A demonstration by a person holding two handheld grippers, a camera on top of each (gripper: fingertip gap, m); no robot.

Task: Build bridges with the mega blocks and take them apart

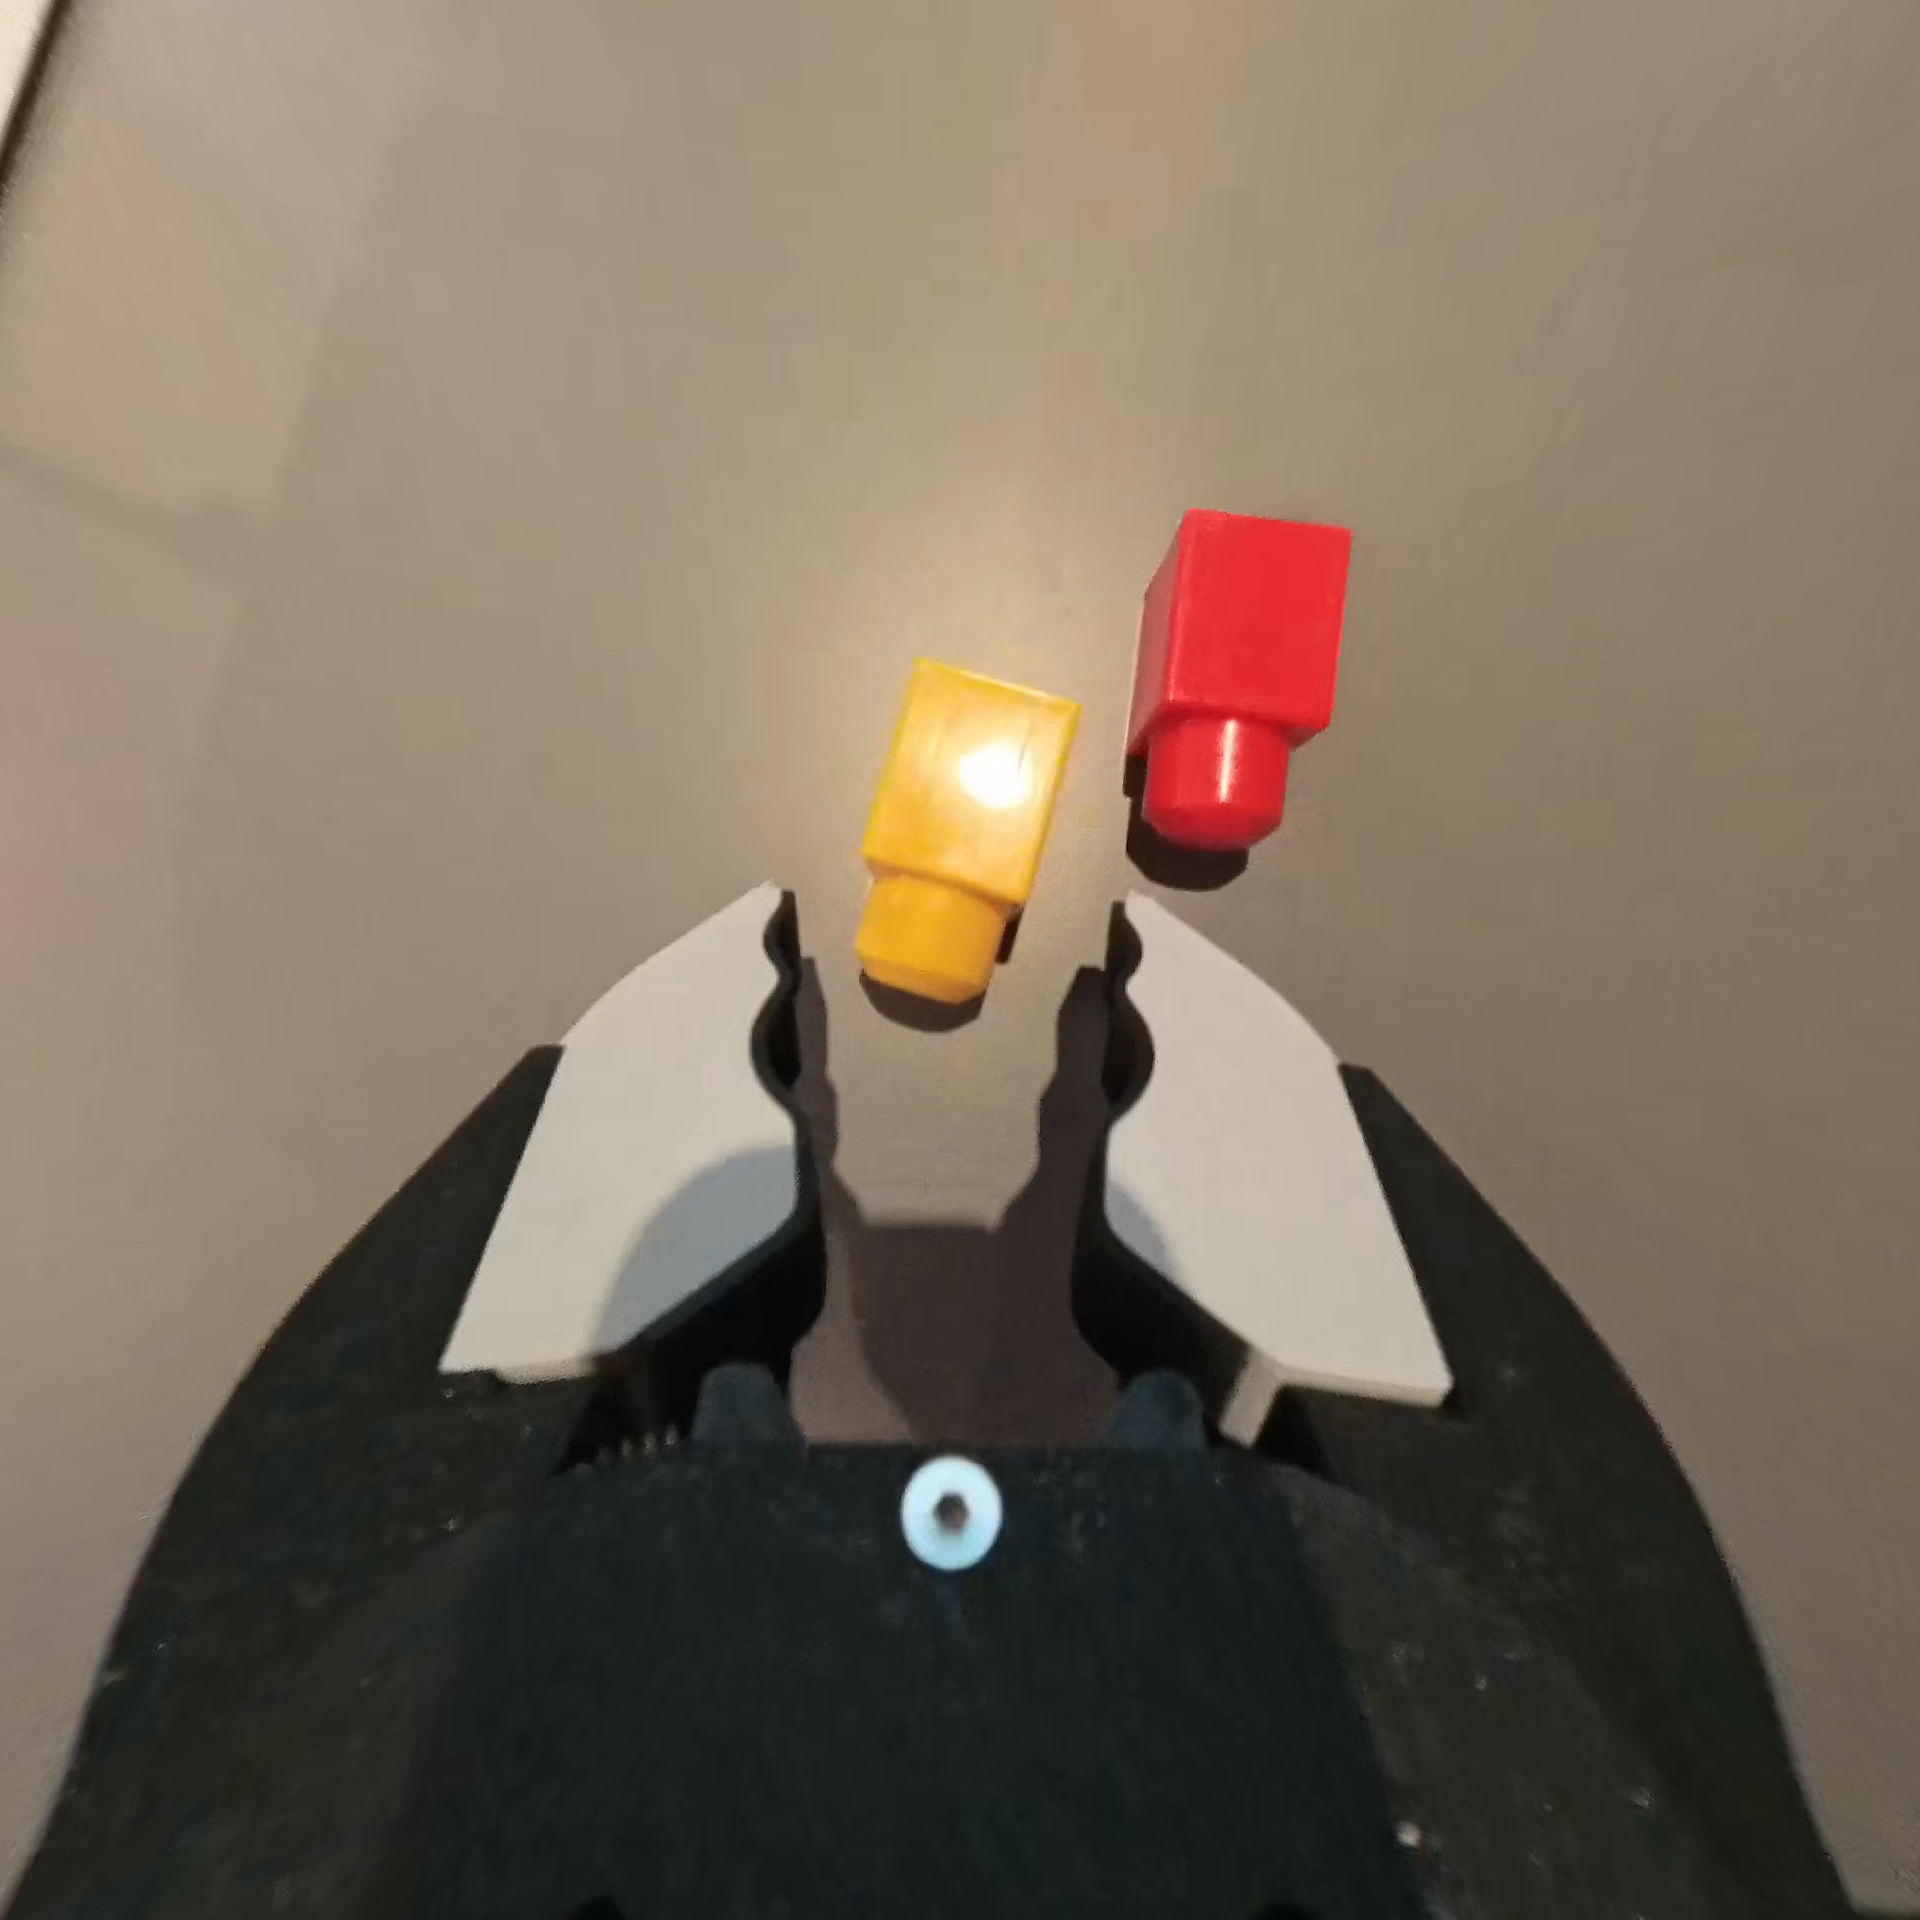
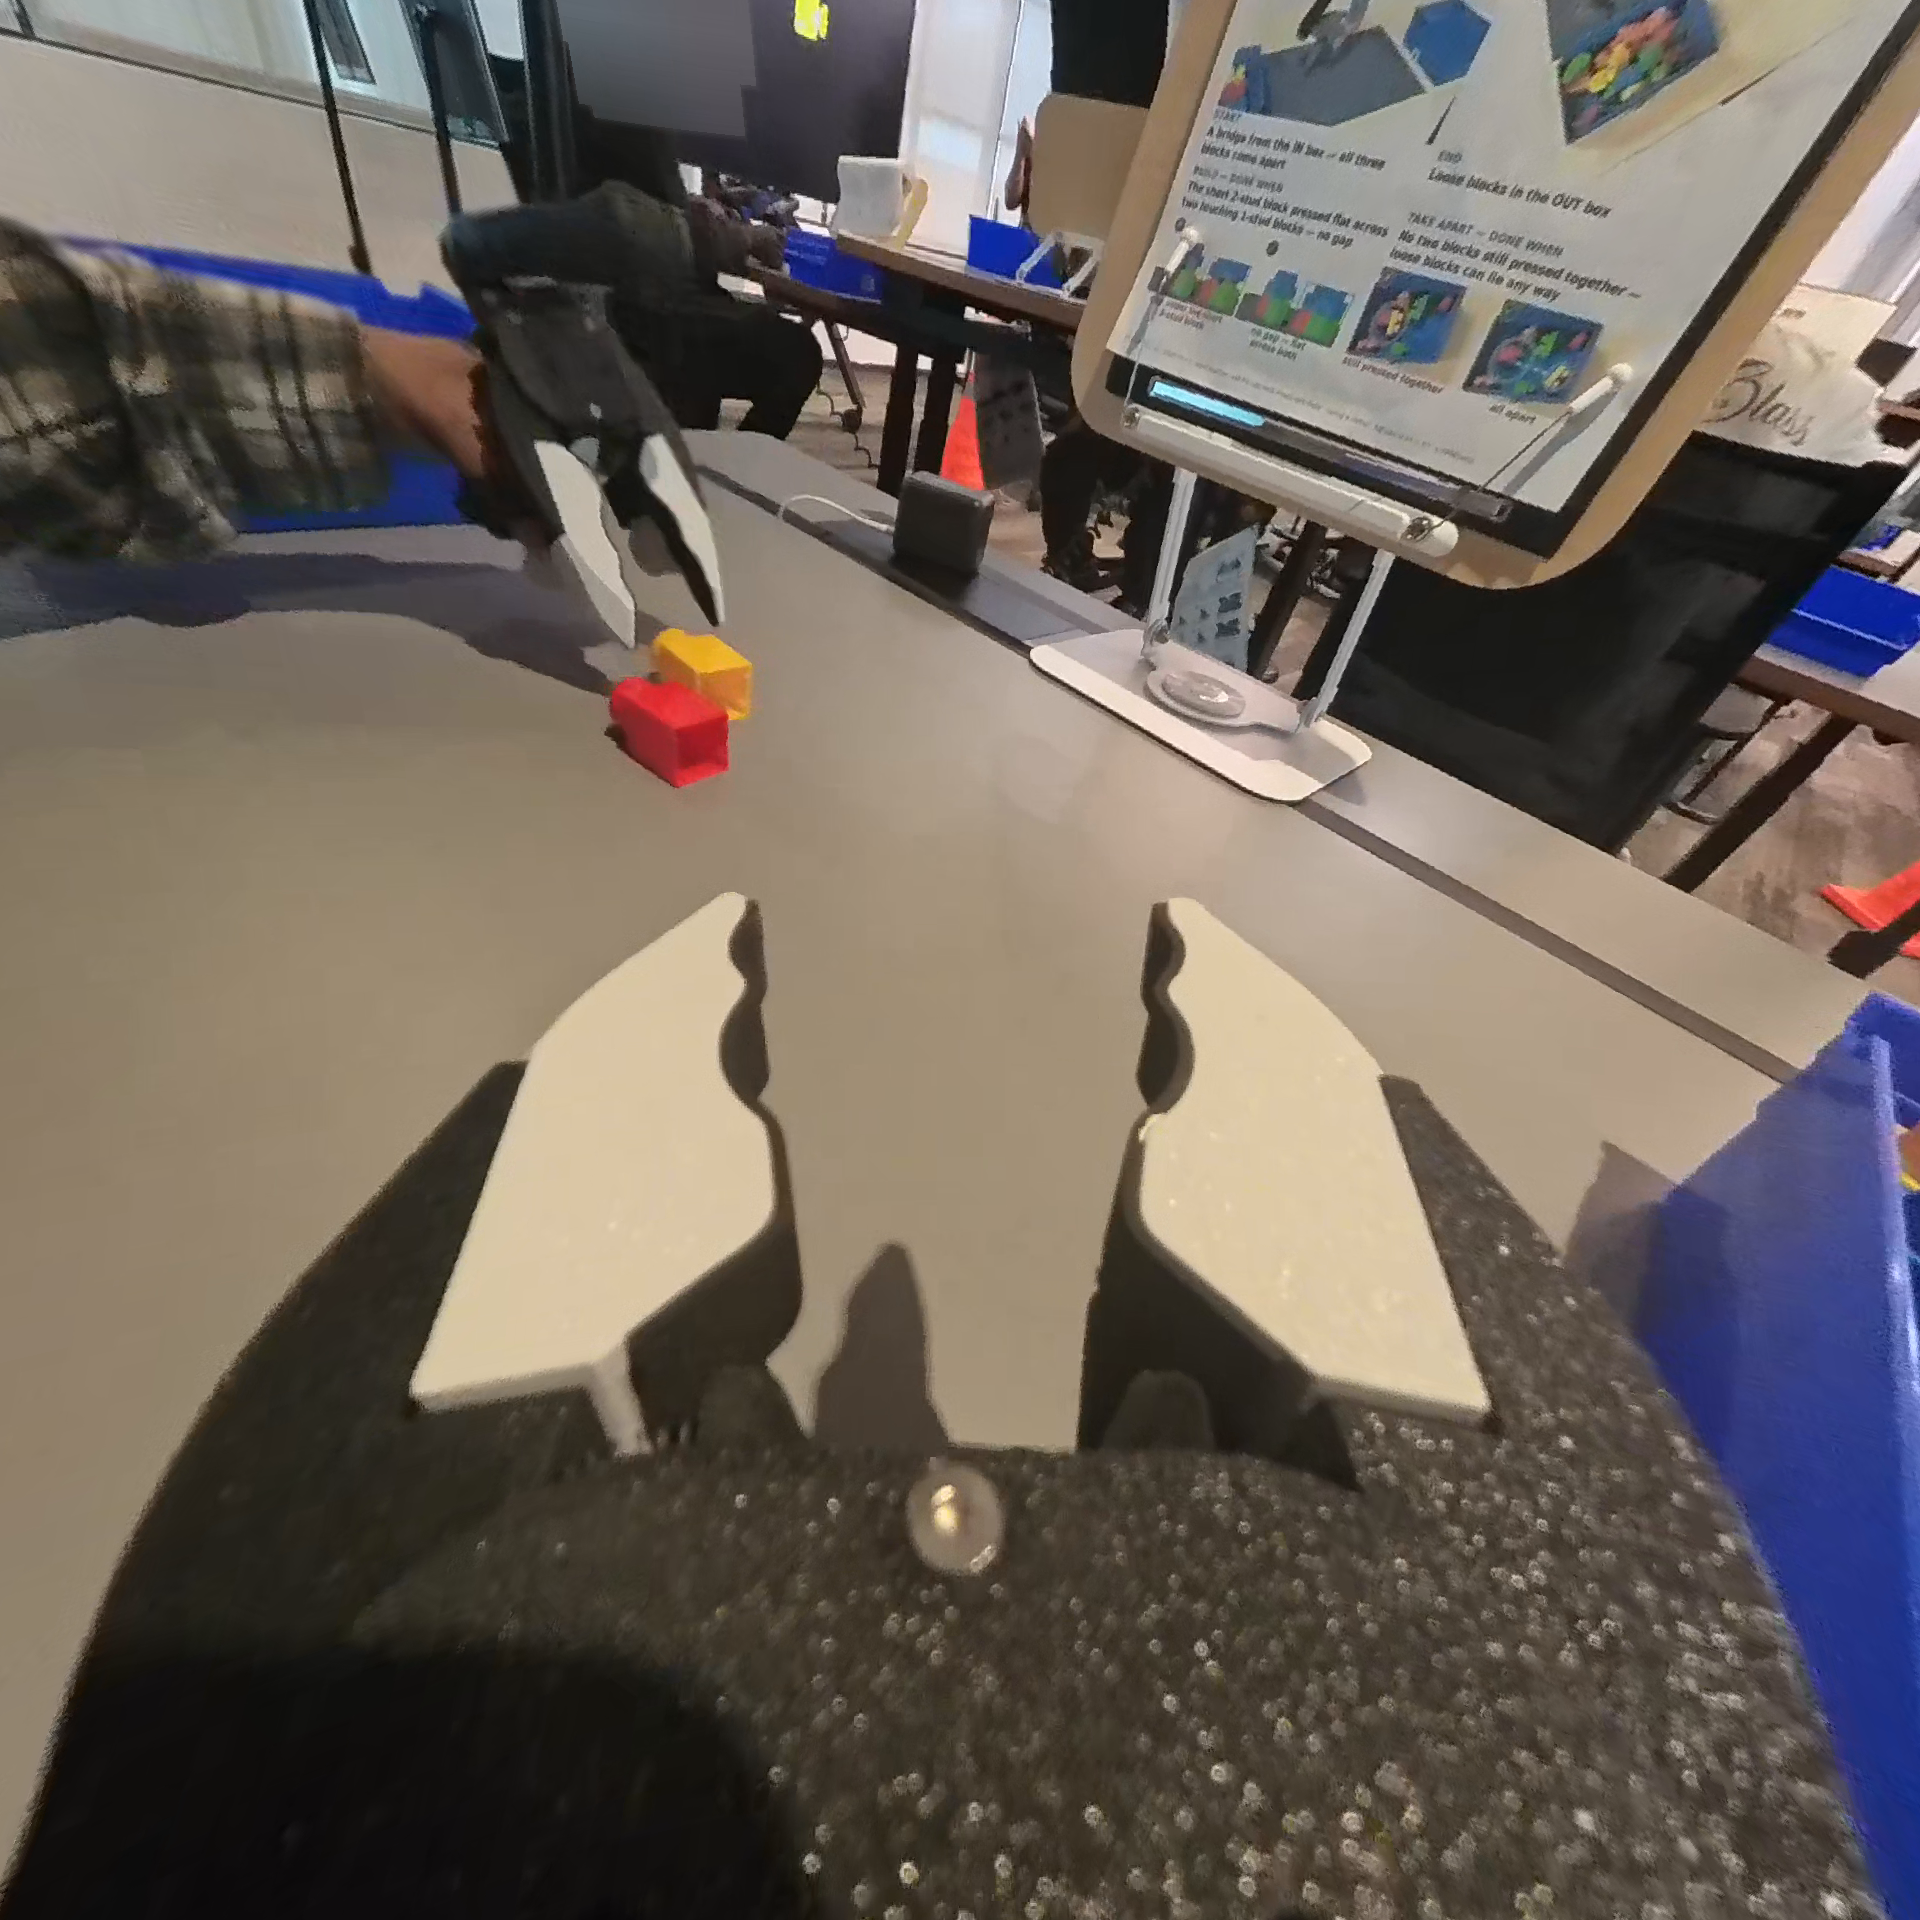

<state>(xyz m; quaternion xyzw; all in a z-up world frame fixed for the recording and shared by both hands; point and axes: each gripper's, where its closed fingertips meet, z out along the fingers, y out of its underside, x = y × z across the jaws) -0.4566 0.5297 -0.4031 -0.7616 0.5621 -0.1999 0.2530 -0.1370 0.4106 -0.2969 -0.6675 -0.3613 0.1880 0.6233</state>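
The left gripper (image 1: 945,914) is seen nearest the lens, its pale fingers (image 1: 665,1122) spread apart and empty, with the stud of the yellow block (image 1: 961,831) lying just ahead of the gap between the tips. The red block (image 1: 1236,675) is found just to the right of the yellow one and slightly farther; in the right wrist view the two appear very close, though whether they touch cannot be told. Both blocks lie on their sides, studs pointing towards the left gripper.

The step in hand is judged to be a pick of the yellow block. It would be done best if the tips were centred on the square body rather than the rounded stud, and closed squarely so that the red neighbour is not nudged.

The right gripper (image 2: 951,925) is held well apart from the blocks, its fingers likewise open and holding nothing.

The grey table (image 2: 312,883) is smooth and matte, with a bright glare thrown on the yellow block. A blue bin (image 2: 1787,1299) is seen at the near right edge, an instruction sheet on a stand (image 2: 1455,260) at the far right, and further tables beyond.
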